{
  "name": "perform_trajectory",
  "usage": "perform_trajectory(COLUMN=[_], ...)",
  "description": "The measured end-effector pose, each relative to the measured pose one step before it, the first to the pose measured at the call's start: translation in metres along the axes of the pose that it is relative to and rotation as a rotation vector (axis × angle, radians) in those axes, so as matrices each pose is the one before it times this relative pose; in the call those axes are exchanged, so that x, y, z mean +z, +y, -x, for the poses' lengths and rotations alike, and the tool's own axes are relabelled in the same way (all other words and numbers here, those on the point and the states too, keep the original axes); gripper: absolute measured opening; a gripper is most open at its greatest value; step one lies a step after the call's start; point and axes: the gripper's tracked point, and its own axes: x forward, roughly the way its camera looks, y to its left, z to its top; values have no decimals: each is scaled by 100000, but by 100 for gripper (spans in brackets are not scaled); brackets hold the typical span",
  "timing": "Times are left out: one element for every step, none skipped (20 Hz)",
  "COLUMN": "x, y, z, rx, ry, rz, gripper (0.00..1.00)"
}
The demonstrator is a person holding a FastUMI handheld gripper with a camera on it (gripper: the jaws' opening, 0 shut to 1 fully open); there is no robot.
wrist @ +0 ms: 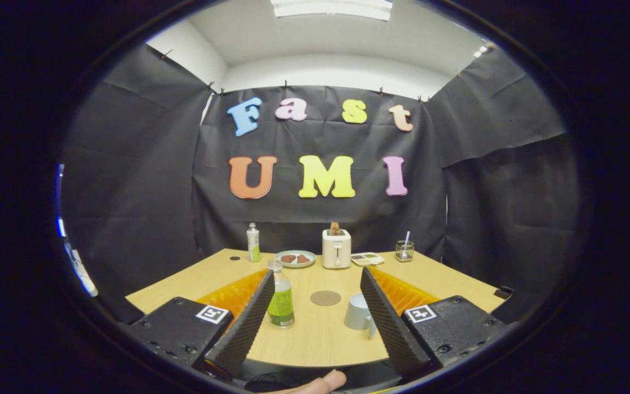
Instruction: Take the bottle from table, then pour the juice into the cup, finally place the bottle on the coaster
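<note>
A clear bottle (280,295) with a green label stands upright on the wooden table (315,334), just inside my left finger (246,323). A pale cup (359,312) with a handle stands close to my right finger (389,323). A round brown coaster (325,298) lies flat between and a little beyond the bottle and the cup. My gripper (315,273) is open wide, held above the table's near edge, with nothing pressed between its fingers.
Along the far side stand a white-and-green bottle (253,243), a plate (295,259) with food, a white toaster (336,248), a small tray (367,258) and a glass jar (404,250). A fingertip (318,384) shows below the fingers.
</note>
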Motion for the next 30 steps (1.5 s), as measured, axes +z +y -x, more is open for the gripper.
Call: perform_trajectory(x=[75,-19,36,-80,57,-6,53,-119,-16,-30,-3,-99,-51,-173,-144,-312,-208,-375,-274,-221,-242,-339,-276,-416,-342,-271,-173,-405,-265,-265], y=[38,-73,26,14,0,74,143,104,-10,-55,-70,-79,-166,-140,2,60,67,64,19,-70,-75,37,195,393,263,51,40,-42,212,390], z=[9,-111,47,-44,-25,6,-28,-75,55,-45,-48,-162,-124,-210,-208,-381,-312,-357,-480,-463,-430,-623,-520,-572,-610,-672,-620,-508,-508,-514], rx=[292,96,258,69,-44,161,519,375,42,-73,-48,-160,-638,-428,-166,97,164,218,-22,-322,-658,-442,241,1145,772,399,220,-32,1012,1306], ry=[-290,-315,-252,-24,-208,13,47,182,13,-40,-51,-39,-50,-105,187,436,584,594,441,219,70,-92,113,212,5,-490,-571,-200,-329,-565], rz=[-809,-641,-264,59,565,707,434,122,-36,-221,-410,-487,-572,-535,-415,-271,-270,-226,-34,-109,-207,-463,-691,-555,-164,113,-49,-239,-721,-355], gripper=[100,100,100,100,100,100,100,100,100,100,100,100,100,100,100,100,100,100,100,100,100,100,100,100,100,100,100,100,100,100])
